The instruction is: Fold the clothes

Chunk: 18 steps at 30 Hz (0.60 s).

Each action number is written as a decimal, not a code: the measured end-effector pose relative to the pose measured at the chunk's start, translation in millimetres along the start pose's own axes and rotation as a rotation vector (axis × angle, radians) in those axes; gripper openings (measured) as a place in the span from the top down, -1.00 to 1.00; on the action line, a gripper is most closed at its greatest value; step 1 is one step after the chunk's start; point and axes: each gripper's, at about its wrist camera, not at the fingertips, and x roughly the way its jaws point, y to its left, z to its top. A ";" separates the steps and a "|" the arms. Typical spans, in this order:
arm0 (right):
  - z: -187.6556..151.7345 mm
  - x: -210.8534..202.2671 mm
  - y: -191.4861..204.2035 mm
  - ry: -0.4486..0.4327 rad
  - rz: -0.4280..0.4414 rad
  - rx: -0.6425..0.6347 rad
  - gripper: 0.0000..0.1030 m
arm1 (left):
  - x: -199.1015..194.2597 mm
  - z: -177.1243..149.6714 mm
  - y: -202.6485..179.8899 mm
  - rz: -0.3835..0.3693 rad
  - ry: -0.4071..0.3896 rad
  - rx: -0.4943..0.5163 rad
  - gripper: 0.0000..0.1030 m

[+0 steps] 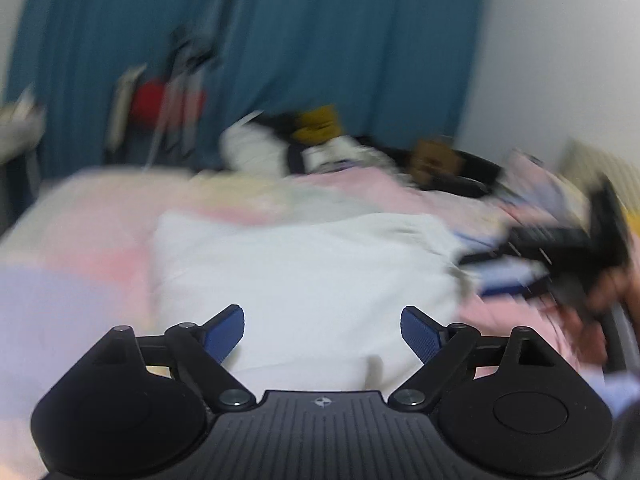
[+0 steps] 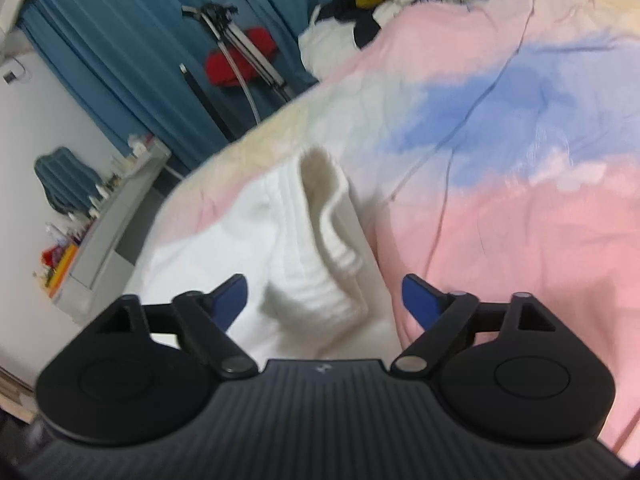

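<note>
A white garment point(image 1: 304, 276) lies folded in a rough rectangle on the pink and blue bedspread point(image 1: 96, 264). My left gripper point(image 1: 322, 334) is open and empty, just above the garment's near edge. In the right wrist view the same white garment point(image 2: 304, 240) shows a thick ribbed fold running up its middle. My right gripper point(image 2: 325, 300) is open and empty, with its fingers on either side of that fold's near end. The right gripper also shows blurred at the right edge of the left wrist view point(image 1: 560, 256).
A pile of loose clothes point(image 1: 304, 144) in white, yellow and dark colours lies at the far end of the bed, also in the right wrist view point(image 2: 380, 0). Blue curtains point(image 1: 280, 40) hang behind. A tripod point(image 2: 240, 52) and a grey shelf point(image 2: 120, 208) stand beside the bed.
</note>
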 end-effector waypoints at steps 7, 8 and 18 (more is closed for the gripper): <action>-12.0 49.0 -3.1 0.098 -0.031 -0.016 -0.73 | 19.8 3.4 60.8 0.071 0.131 -0.221 -0.70; -13.0 53.8 -5.8 0.101 -0.014 -0.003 -0.76 | 22.6 3.2 65.7 0.082 0.147 -0.228 -0.70; -10.5 41.9 10.6 0.028 0.214 0.033 -0.88 | 44.7 -8.5 70.1 0.129 0.194 -0.211 -0.70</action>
